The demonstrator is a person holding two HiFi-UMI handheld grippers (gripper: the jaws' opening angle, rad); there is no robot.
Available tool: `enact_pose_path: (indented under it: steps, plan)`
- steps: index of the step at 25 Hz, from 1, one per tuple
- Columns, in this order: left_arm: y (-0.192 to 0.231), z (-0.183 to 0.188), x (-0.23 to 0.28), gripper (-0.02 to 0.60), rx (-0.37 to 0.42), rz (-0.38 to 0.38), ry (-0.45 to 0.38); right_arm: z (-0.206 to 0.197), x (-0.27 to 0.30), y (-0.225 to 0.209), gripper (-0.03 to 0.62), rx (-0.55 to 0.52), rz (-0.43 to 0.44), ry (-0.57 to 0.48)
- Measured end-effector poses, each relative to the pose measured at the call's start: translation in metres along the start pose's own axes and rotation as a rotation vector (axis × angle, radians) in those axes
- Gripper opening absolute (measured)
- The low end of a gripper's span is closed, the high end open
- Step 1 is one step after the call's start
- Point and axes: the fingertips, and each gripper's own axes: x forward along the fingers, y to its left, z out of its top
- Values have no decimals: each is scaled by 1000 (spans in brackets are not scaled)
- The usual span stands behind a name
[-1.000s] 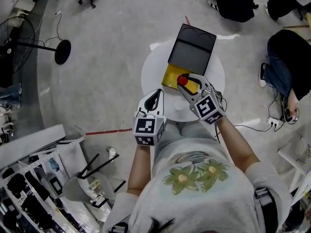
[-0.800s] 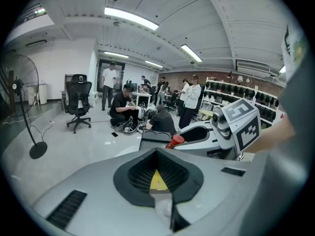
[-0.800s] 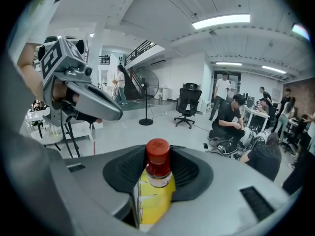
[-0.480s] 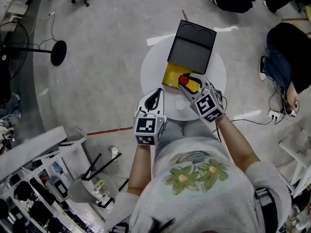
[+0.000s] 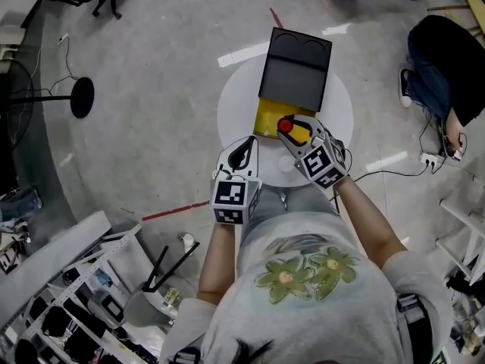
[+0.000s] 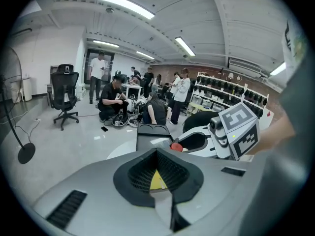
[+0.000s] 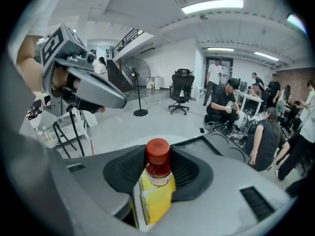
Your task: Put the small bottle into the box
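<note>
Red-capped item: a small clear bottle point(image 5: 286, 126) with a red screw cap, pinched upright in the right tongs and sitting right over the yellow inside of the box. In the right gripper view the bottle point(image 7: 158, 167) pokes its cap up above the pads, with yellow straight below it. Can't tell if its bottom touches the box floor.
Container: a flat, yellow-lined box point(image 5: 267, 118) with its black lid point(image 5: 295, 67) flipped open away from the person. The lid has two round dents at its far end.
Support: a small round white surface point(image 5: 231, 112), and the box takes up most of its middle and far side.
Right side: the grey right tongs point(image 5: 294, 130) with the marker cube are closed on the bottle. The black ribbed pads press it from both sides just below the cap, and the jaws stand fairly wide because of it. They tilt down over the near end of the box.
Left side: the left tongs point(image 5: 244, 146) have their tips together and nothing in the hollow between the pads. In their own view the left tongs point(image 6: 157, 154) just show a sliver of yellow through the gap. They hang over the near-left part of the surface, near the box but apart from it.
Floor: glossy grey, with a red tape strip point(image 5: 163, 213) and a black round-base stand point(image 5: 79, 97).
Background: a black office chair point(image 6: 64, 90), and people point(image 6: 114, 102) sitting and standing further back.
</note>
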Motion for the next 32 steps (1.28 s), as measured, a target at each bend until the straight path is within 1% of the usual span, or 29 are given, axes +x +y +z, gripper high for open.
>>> enact_pose_path:
  steps: [8,20,32]
  plan:
    - [14,-1,8,3,10,-21,21,-17,18,-1,153,30,-9,45]
    - [29,-6,2,3,15,-20,31,-39,38,3,153,40,-19,114]
    - [34,-11,2,3,12,-8,46,-70,54,3,153,54,-14,174]
